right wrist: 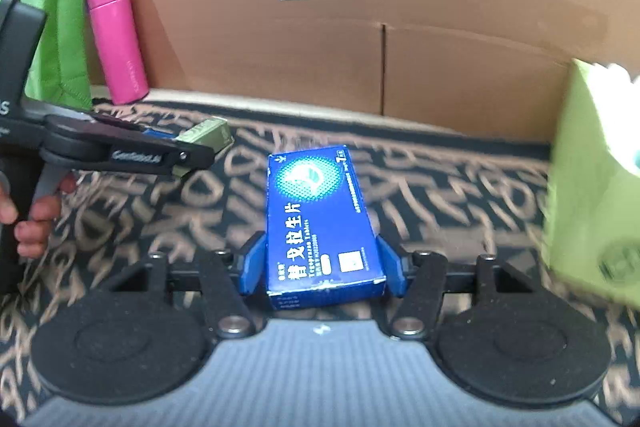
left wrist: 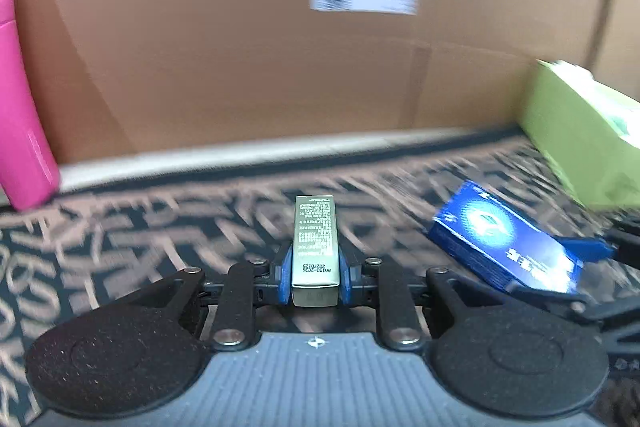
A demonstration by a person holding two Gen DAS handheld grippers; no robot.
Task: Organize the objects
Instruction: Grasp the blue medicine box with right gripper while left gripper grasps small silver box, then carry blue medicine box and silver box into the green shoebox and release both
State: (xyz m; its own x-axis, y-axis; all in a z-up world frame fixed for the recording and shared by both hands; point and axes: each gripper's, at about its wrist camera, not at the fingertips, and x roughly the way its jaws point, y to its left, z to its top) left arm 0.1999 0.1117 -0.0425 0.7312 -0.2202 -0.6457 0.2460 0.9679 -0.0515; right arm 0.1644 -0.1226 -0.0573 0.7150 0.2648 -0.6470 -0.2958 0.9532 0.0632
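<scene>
Fingers of the right gripper (right wrist: 320, 269) clamp the blue box (right wrist: 320, 223) across its long sides, near its rear end. Left gripper (left wrist: 316, 277) pinches the slim gold box (left wrist: 315, 243) likewise. Both cartons look light and crushable, held above the patterned cloth (right wrist: 460, 195), short of the cardboard wall (right wrist: 440, 47); the pink bottle (right wrist: 116, 39) stands against it.

Dark patterned carpet (right wrist: 460, 195) with tan lettering underfoot. Standing on it: pink bottle (right wrist: 116, 39) upright at the back left, brown cardboard box (right wrist: 440, 47) along the rear, light green box (right wrist: 592, 179) at the right.
</scene>
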